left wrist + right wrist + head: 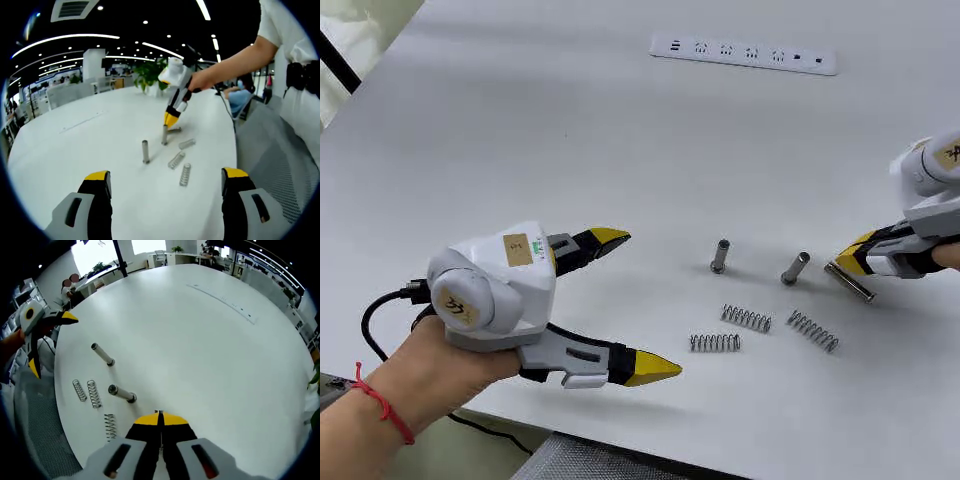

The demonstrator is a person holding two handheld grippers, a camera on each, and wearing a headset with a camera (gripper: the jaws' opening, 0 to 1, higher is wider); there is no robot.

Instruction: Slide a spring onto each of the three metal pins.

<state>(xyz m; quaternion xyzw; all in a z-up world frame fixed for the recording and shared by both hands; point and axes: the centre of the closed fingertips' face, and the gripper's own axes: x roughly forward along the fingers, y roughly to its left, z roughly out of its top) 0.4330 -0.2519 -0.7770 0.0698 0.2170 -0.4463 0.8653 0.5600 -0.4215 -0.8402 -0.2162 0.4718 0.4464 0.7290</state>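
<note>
Left gripper (645, 303) at tabletop's (520, 120) front edge, jaws spread; right gripper (848, 260) pinching one pin (850, 282). Two pins (720, 255) (795, 267) upright, three springs (746, 318) (715, 342) (813, 330) loose, none threaded yet.

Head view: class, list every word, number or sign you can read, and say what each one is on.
"33", probably: handwritten on the round sticker on the left tool.
Too small to read: square sticker and green sticker on the same tool.
Unreadable handwritten mark: tan sticker on the right tool.
No readable print: power strip.
</note>
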